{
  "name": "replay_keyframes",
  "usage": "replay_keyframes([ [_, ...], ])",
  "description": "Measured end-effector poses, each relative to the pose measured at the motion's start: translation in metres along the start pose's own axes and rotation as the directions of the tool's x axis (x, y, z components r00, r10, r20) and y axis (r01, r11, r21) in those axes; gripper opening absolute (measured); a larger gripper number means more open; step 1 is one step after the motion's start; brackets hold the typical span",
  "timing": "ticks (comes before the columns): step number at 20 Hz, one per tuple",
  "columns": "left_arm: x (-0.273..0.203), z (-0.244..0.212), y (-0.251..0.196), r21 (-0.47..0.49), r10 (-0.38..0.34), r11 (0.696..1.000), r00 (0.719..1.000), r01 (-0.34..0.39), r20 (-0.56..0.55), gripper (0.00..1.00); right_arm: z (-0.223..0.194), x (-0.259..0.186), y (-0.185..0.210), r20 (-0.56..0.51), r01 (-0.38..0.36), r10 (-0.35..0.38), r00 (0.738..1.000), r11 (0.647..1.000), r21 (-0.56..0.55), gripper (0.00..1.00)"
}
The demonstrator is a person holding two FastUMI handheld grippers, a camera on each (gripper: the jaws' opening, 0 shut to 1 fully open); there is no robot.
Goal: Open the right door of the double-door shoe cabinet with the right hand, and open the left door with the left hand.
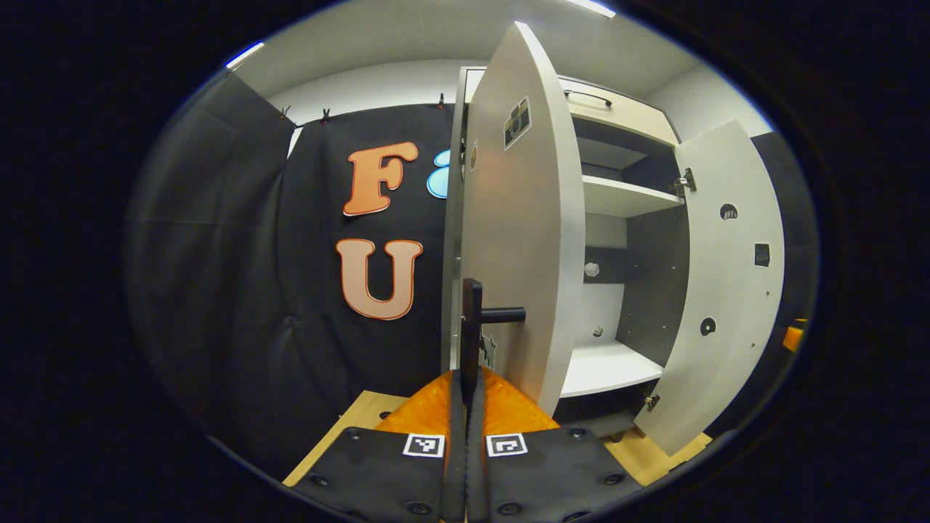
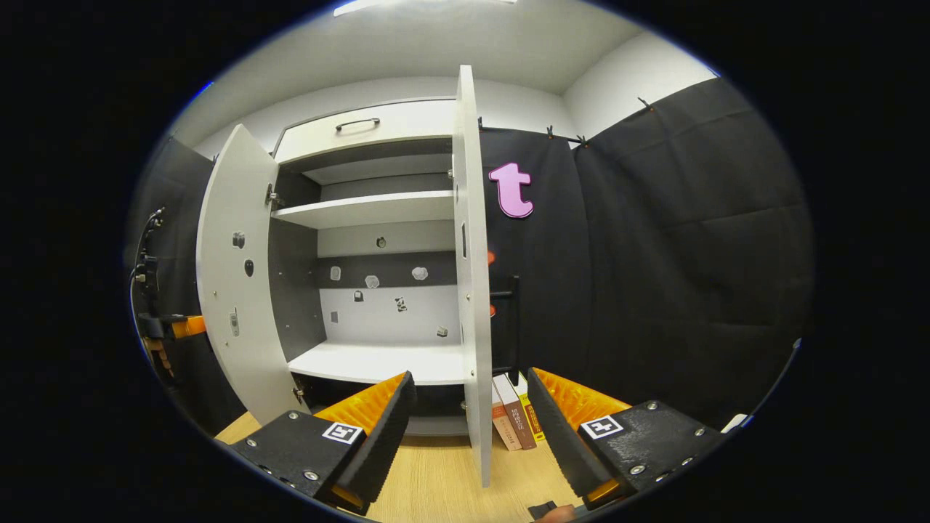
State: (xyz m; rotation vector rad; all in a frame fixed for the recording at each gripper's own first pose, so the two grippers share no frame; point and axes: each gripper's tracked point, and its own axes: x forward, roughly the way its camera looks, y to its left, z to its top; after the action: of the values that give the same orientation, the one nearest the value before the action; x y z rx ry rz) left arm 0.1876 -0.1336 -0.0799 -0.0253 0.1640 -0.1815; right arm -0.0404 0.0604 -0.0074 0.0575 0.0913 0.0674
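The white shoe cabinet [image 2: 370, 209] stands with both doors swung out and its shelves bare. In the left gripper view the left door [image 1: 527, 218] is edge-on just ahead. Its black handle [image 1: 472, 319] sits between the closed fingers of my left gripper [image 1: 466, 381]. The right door [image 1: 726, 276] hangs wide open at the right. In the right gripper view my right gripper [image 2: 471, 378] is open, its fingers on either side of the right door's edge [image 2: 471, 276] without touching it. That door's black handle [image 2: 511, 319] is on the far side. The left door [image 2: 236, 276] stands open at the left.
A few books [image 2: 516, 414] stand on the wooden top [image 2: 436, 472] beside the right door's foot. The drawer [image 2: 363, 127] above the shelves is closed. Black cloth walls hem in both sides. The other gripper's orange body [image 2: 182, 327] shows past the left door.
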Motion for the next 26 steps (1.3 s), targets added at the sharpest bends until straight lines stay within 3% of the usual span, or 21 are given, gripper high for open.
replay_keyframes([
  [13, -0.003, 0.0, 0.025, -0.01, 0.045, 0.999, 0.999, -0.045, -0.011, 0.07, 0.017, 0.02, 0.046, 0.015, -0.056, 0.056, 0.998, 0.998, -0.018, 0.94],
  [19, -0.008, 0.004, 0.023, -0.09, 0.028, 0.995, 0.999, -0.031, -0.028, 0.07, 0.035, 0.022, 0.055, 0.034, -0.067, 0.068, 0.997, 0.997, -0.046, 0.94],
  [22, -0.014, 0.023, 0.022, -0.095, 0.023, 0.995, 0.999, -0.02, 0.031, 0.07, 0.045, 0.022, 0.054, 0.039, -0.067, 0.069, 0.997, 0.996, -0.053, 0.93],
  [24, -0.019, 0.034, 0.031, -0.072, 0.069, 0.995, 0.996, -0.066, 0.048, 0.08, 0.051, 0.021, 0.054, 0.043, -0.067, 0.07, 0.997, 0.996, -0.062, 0.93],
  [26, -0.032, 0.049, 0.034, -0.057, 0.09, 0.995, 0.993, -0.086, 0.074, 0.2, 0.059, 0.02, 0.052, 0.049, -0.066, 0.07, 0.996, 0.995, -0.07, 0.94],
])
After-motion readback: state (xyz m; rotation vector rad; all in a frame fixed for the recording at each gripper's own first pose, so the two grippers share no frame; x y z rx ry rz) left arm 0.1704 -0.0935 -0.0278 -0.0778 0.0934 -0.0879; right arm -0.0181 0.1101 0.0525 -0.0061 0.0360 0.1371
